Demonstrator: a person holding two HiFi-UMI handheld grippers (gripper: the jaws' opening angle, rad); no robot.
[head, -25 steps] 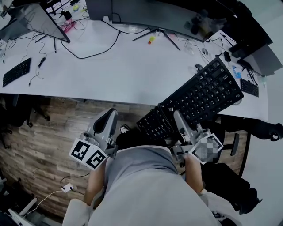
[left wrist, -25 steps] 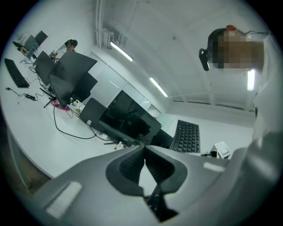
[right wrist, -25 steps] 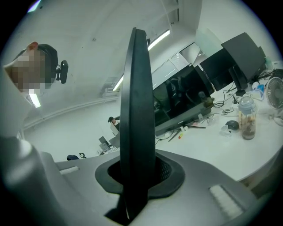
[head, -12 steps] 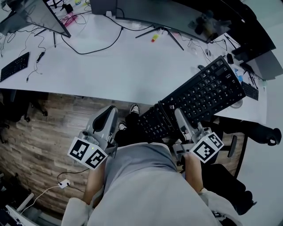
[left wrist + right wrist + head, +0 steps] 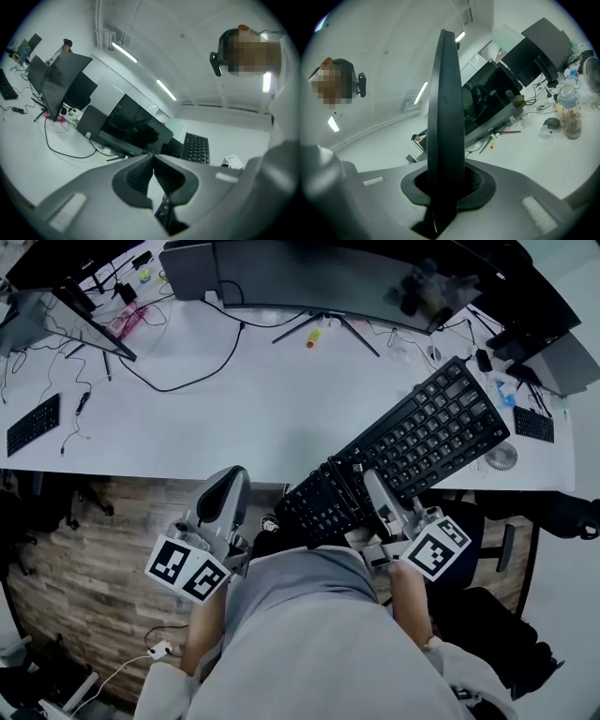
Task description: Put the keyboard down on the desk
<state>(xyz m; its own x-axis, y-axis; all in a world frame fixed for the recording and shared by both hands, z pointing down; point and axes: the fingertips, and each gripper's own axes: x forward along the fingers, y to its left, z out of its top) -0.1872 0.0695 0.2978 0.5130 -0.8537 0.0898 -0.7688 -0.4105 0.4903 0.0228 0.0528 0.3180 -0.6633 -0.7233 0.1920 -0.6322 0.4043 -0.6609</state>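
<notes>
Gripping the keyboard (image 5: 417, 446) by its near long edge, the right gripper (image 5: 373, 486) holds it slanted, far end above the desk (image 5: 234, 418), near end past the desk's edge. Left gripper (image 5: 232, 482) hovers beside, jaws together, empty

no words, brands or numbers can be read. the keyboard (image 5: 422, 442) keys bear pale legends too small to make out; the left cube (image 5: 187, 568) shows only black-and-white square patterns.
</notes>
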